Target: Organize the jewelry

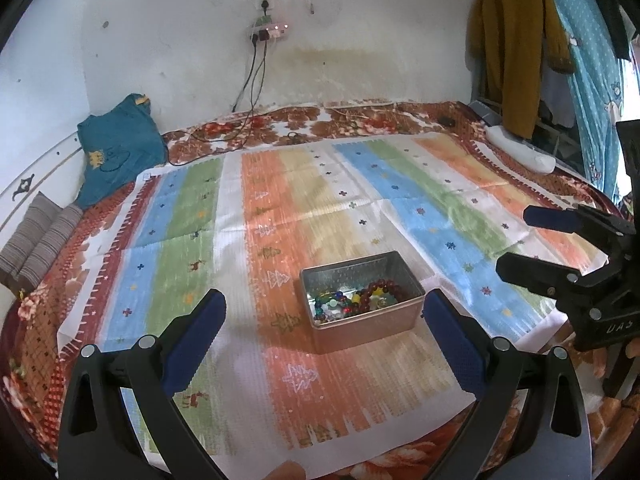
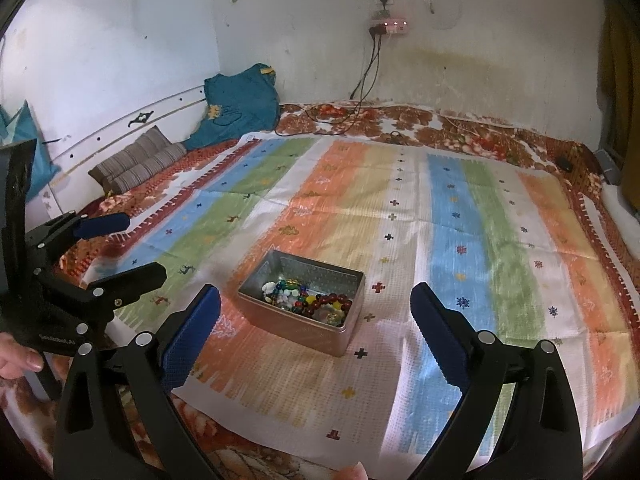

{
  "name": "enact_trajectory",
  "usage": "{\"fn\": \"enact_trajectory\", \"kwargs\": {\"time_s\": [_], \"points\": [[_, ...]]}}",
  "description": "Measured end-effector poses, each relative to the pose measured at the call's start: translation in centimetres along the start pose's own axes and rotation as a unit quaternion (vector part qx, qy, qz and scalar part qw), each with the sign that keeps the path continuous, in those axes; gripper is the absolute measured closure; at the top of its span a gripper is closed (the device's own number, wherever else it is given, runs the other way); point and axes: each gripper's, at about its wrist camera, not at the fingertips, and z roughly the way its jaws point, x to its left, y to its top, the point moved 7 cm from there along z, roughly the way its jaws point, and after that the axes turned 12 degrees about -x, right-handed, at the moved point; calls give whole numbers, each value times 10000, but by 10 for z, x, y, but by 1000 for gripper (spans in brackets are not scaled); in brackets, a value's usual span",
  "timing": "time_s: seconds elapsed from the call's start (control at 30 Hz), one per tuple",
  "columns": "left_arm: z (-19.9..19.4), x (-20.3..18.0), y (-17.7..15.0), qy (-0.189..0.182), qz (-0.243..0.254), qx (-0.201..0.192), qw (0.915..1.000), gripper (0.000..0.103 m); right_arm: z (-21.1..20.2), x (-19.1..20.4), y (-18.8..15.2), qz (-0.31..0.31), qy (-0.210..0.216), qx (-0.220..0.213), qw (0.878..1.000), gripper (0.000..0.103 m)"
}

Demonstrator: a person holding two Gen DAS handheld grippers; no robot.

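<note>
A metal tin point(image 1: 376, 326) stands on the striped cloth point(image 1: 280, 208) on the bed. It holds a dark red bead bracelet point(image 1: 380, 294) and several coloured beads point(image 1: 336, 304). My left gripper point(image 1: 324, 312) is open and empty, just in front of the tin. In the right wrist view the tin point(image 2: 320, 330) sits ahead, with the bracelet point(image 2: 330, 302) and beads point(image 2: 286, 292) inside. My right gripper point(image 2: 316, 312) is open and empty, a little short of the tin. Each gripper shows in the other's view, the right point(image 1: 516, 240) and the left point(image 2: 140, 246).
A teal garment point(image 1: 116, 152) and striped cushions point(image 1: 38, 240) lie at the back left. Cables point(image 1: 248, 120) run from a wall socket point(image 1: 266, 32) onto the floral bedspread point(image 1: 360, 120). A white bolster point(image 1: 520, 148) and hanging clothes point(image 1: 516, 40) are at the right.
</note>
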Motion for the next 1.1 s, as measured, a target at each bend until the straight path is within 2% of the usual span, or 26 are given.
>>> {"fn": "enact_trajectory", "kwargs": {"time_s": [0.23,0.53,1.1], "points": [[-3,-2,3,22,54,-175,9998,6,-1,0,0,-23,-41,0,10000,6],[-3,-7,2,-87,90,-153,9998,6,-4,-1,3,-6,-14,-106,9999,6],[-3,-5,2,-48,35,-121,9999,6,-5,-1,3,7,14,-112,9999,6]]}}
